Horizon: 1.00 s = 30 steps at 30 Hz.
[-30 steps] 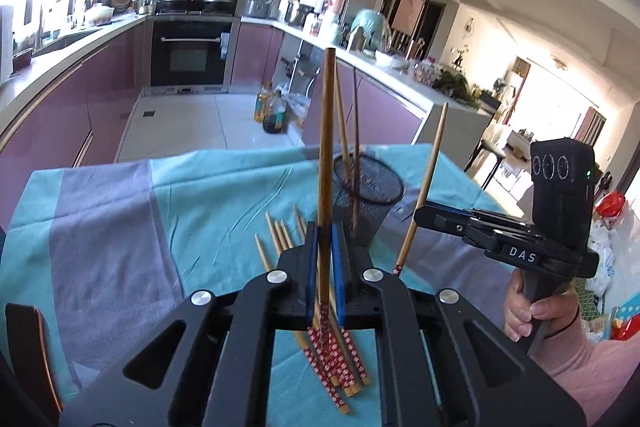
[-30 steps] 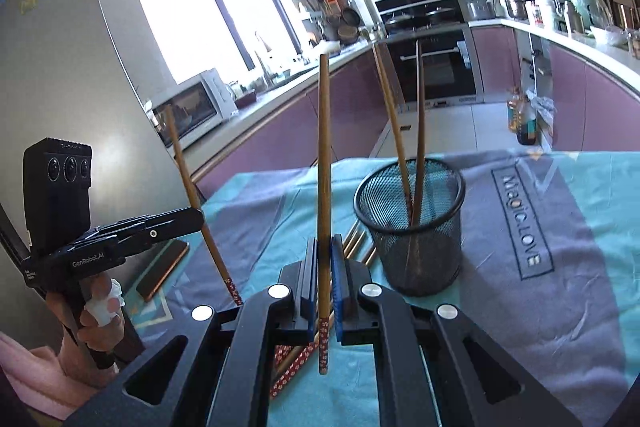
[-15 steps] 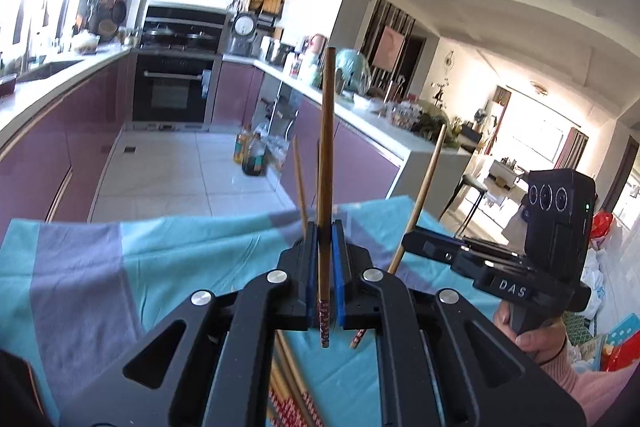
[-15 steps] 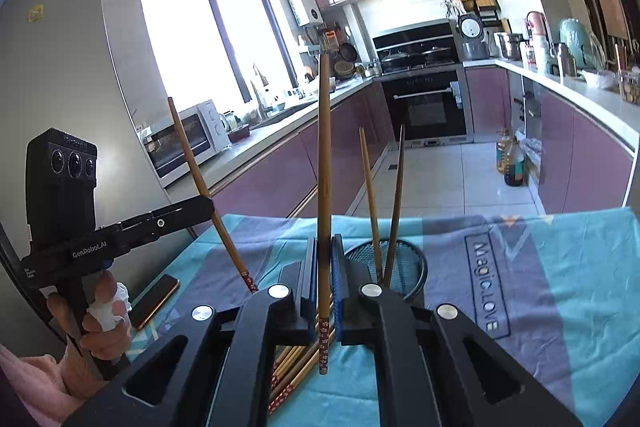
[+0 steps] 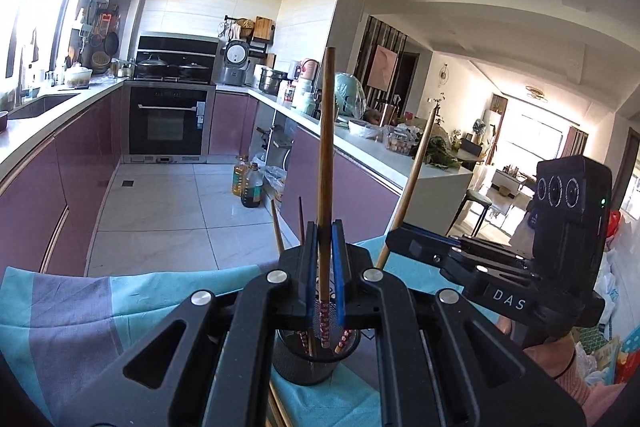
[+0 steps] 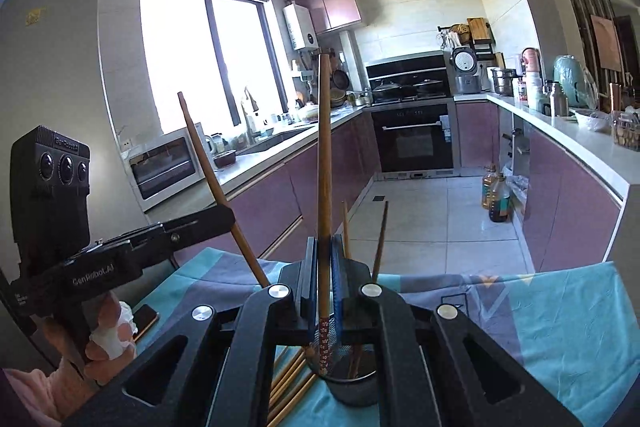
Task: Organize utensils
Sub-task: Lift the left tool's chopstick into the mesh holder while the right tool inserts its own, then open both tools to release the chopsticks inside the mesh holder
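Through the left wrist camera, the left gripper [image 5: 325, 267] has its jaws closed tight on 1 chopstick [image 5: 326, 163], held nearly upright with the patterned red end pointing down and hanging right over the mouth of the black mesh holder [image 5: 308, 367], which stands on the teal and grey cloth [image 5: 80, 307] covering the surface. 2 other chopsticks already stand in the holder, their bare tips showing just left of the jaws. To the right in this view, the right gripper [image 5: 394, 233] carries its own chopstick [image 5: 416, 171] tilted, its lower end also close above the holder's rim. Through the right wrist camera, the right gripper [image 6: 325, 267] is likewise clamped fully onto 1 upright chopstick [image 6: 325, 163], patterned end low and just at the holder [image 6: 352, 387], which sits near the front edge of the surface with several loose chopsticks [image 6: 288, 383] lying on the cloth just beside it on its left. The left gripper [image 6: 230, 215] shows at the left with its tilted chopstick. The step in hand looks like delivering both chopsticks into the holder. Next each end must sit inside the rim, then the jaws part; the 2 sticks sharing 1 narrow mouth could knock each other.
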{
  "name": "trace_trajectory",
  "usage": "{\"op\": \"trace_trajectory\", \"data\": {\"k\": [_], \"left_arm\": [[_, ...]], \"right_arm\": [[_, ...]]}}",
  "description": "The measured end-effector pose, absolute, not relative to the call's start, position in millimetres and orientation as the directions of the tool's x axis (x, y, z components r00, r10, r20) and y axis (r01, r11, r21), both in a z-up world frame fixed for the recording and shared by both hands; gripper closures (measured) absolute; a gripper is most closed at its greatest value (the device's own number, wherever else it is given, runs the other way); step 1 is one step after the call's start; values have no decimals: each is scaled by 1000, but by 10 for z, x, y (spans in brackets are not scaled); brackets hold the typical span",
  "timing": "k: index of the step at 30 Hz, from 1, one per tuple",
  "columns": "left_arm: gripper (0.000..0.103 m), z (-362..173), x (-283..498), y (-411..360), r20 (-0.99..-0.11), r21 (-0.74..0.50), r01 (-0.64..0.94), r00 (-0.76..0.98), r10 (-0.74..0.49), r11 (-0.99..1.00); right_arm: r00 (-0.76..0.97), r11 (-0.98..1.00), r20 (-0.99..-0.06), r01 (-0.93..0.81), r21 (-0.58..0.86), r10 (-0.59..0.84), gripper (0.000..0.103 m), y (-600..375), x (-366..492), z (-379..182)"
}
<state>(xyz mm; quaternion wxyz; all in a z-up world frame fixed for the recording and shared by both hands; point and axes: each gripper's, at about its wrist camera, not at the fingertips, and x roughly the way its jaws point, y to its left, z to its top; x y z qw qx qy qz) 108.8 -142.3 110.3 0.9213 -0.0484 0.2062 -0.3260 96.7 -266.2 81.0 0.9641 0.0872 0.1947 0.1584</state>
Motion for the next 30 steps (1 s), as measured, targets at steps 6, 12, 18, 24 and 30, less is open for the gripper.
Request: {"op": "trace_trajectory", "data": {"k": [6, 12, 18, 24, 30], "left_arm": [[95, 894, 1256, -1582, -422, -202, 574, 680, -599, 794], [95, 671, 1371, -1627, -475, -204, 579, 646, -597, 789], [95, 486, 1436, -1696, -529, -179, 589, 618, -582, 788], [95, 349, 1574, -1761, -575, -196, 586, 581, -576, 786], [95, 244, 1723, -1810, -604, -198, 568, 571, -556, 799]], "right_arm": [[860, 942, -395, -249, 224, 322, 97, -2631, 1134, 665], [838, 949, -451, -233, 212, 307, 97, -2601, 1242, 504], [803, 952, -514, -230, 200, 302, 97, -2556, 1255, 363], [764, 952, -570, -214, 218, 302, 97, -2551, 1313, 216], [743, 951, -597, -195, 241, 303, 97, -2561, 1428, 133]]}}
